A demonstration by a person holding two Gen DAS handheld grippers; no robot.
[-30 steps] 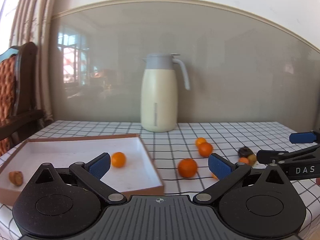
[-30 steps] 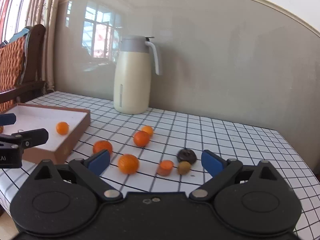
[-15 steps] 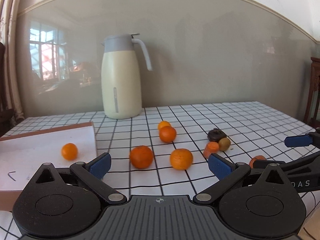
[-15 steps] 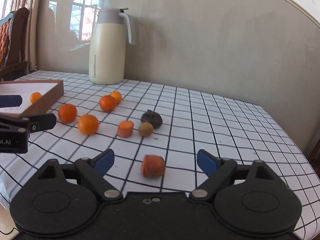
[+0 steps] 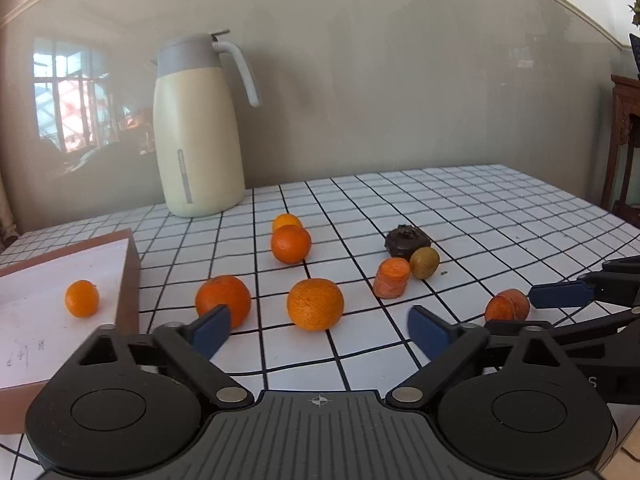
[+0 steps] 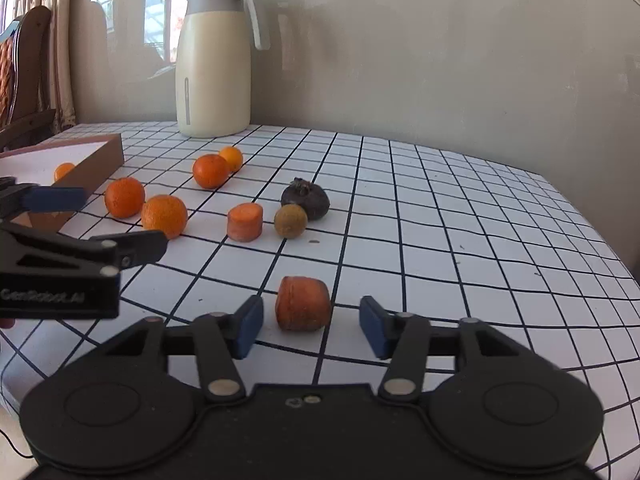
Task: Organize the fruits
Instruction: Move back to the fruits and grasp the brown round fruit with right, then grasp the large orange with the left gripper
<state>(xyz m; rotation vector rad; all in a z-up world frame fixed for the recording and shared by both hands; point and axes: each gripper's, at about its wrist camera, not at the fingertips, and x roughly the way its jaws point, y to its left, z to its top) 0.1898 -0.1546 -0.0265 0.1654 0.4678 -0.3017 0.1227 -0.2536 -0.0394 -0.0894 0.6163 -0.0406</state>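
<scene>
Carrot chunk point(image 6: 303, 303) lies between our right gripper point(image 6: 311, 326) pads, closing, not yet touching; left gripper point(image 5: 319, 330) wide, narrowing, brackets an orange point(image 5: 315, 304) for boxing.

Right gripper point(image 6: 311, 326) points forward and down toward the table. Its jaws have just been closing; blue pads point(image 6: 250, 326) stand either side of a carrot chunk point(image 6: 304, 303) with a gap on each side, no contact seen. Left gripper point(image 5: 319, 330) also pitched down, jaws wide, just closing slightly; an orange point(image 5: 315, 303) sits ahead between the fingers, untouched. Each gripper shows at the edge of the other's view, side by side, near one another.
</scene>
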